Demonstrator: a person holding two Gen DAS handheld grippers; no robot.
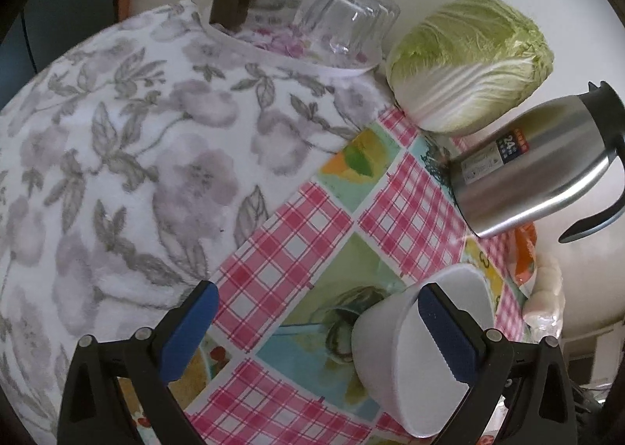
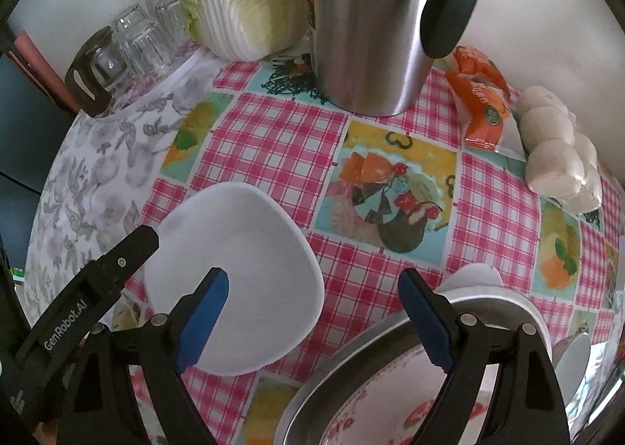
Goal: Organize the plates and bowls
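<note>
Left gripper (image 1: 312,331): wide apart; we see one finger inside the white bowl (image 1: 394,363), maybe only hooking it.
Right gripper (image 2: 316,312): wide open, empty.
Bowl: tilted over the checked tablecloth (image 1: 281,265).
Tip: we lower slowly, level it first.

both wrist views look down along their own gripper at the checked desk (image 1: 297,218) from close above, the right more steeply. both share the cabbage (image 1: 468,62), steel jug (image 2: 371,23) and white bowl (image 2: 238,281) ahead.

light: soft, even daylight | shadows: faint | glare: steel jug (image 2: 371,15) sheen | edges: fisheye bending, dark corners
</note>
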